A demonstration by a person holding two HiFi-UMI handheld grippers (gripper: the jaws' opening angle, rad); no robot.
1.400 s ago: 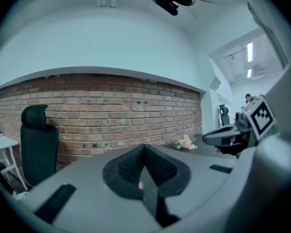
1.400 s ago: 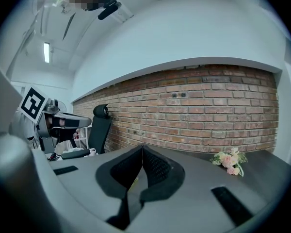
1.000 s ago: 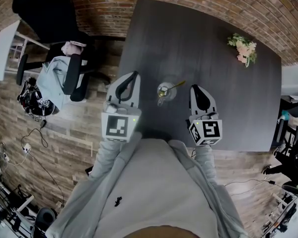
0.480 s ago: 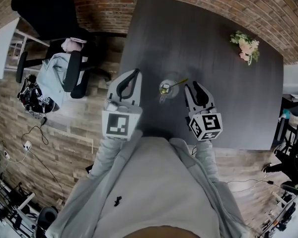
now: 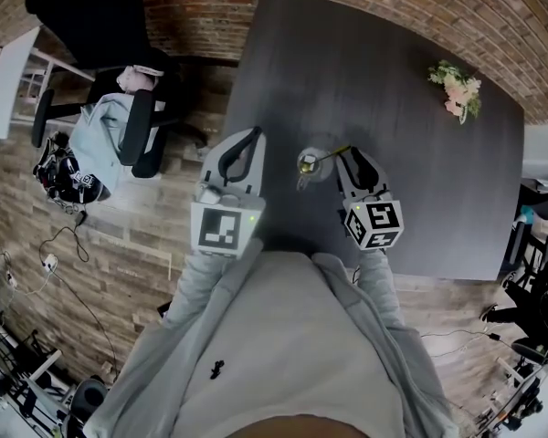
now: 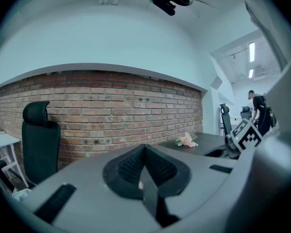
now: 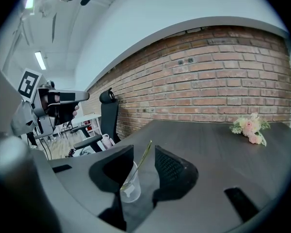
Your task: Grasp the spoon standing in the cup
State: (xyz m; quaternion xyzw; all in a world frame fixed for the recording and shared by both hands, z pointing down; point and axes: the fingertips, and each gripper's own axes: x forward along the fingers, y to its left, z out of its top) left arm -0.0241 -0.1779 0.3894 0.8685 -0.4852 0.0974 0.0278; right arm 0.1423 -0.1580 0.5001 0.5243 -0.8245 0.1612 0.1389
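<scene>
Two tools in play, one in each hand, both over the near part of a dark tabletop (image 5: 393,89).

Cup (image 5: 308,164): clear, upright, standing on the tabletop between the two tools. Spoon (image 5: 327,157): bowl down inside the cup, thin handle leaning out over the rim toward the right tool.

Right tool (image 5: 352,156): tips just beside the cup, at the handle's free end. Jaws are opening, spread wide. Seen along them, the handle rises in the gap between the two pads; neither pad touches it, so nothing is gripped. The cup shows low in that gap, a little beyond the tips.

Left tool (image 5: 247,137): at the tabletop's left edge, left of the cup and apart from it. Jaws are pressed together with nothing between them. It points toward the brick wall (image 5: 256,7).

Elsewhere: small bunch of pale flowers (image 5: 455,89) lying near the far right corner, well apart from the cup. Black office chair (image 5: 91,16) on the floor to the left, with a pale garment over a second seat near it.
</scene>
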